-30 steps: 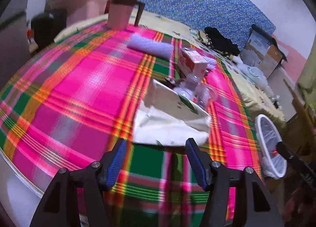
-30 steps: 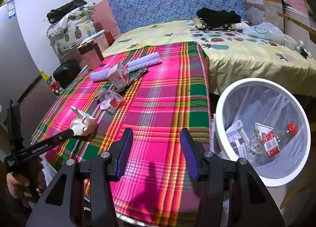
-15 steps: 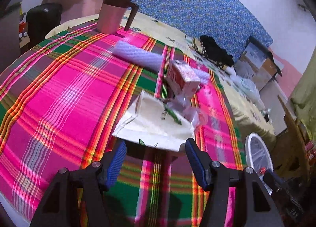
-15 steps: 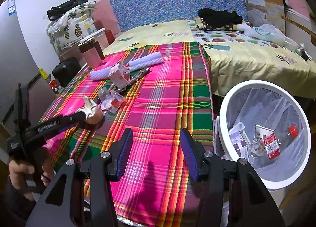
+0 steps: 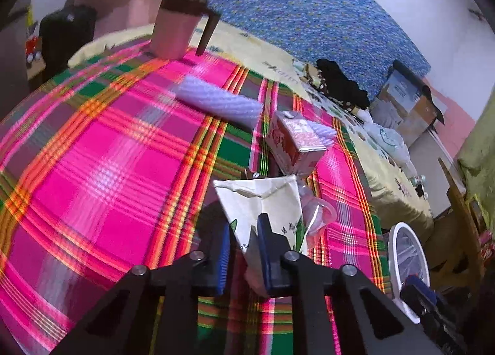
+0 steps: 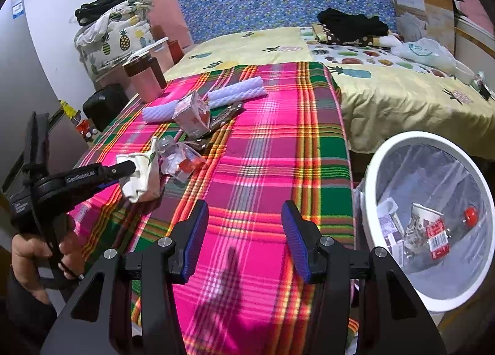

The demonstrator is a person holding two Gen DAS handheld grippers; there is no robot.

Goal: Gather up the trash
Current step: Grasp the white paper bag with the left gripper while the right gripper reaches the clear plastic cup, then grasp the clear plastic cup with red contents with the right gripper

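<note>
My left gripper [image 5: 243,239] is shut on a crumpled white paper bag [image 5: 263,203] and holds it just above the plaid tablecloth; the right wrist view shows the bag [image 6: 140,174] in the left gripper [image 6: 131,166]. Beyond it lie a crushed clear plastic bottle [image 6: 179,158], a small pink carton [image 5: 294,144] and white foam rolls [image 5: 219,100]. My right gripper [image 6: 244,234] is open and empty over the table's near edge. A white bin [image 6: 371,185] with trash inside stands to the right.
A pink mug [image 5: 179,27] stands at the table's far corner. A bed with a yellow sheet [image 6: 386,86] runs behind the table, with cardboard boxes [image 6: 423,5] beyond. A black bag [image 6: 103,104] sits at the left of the table.
My left gripper has closed on the paper bag and lifted its edge off the cloth. My right gripper has stayed open in place.
</note>
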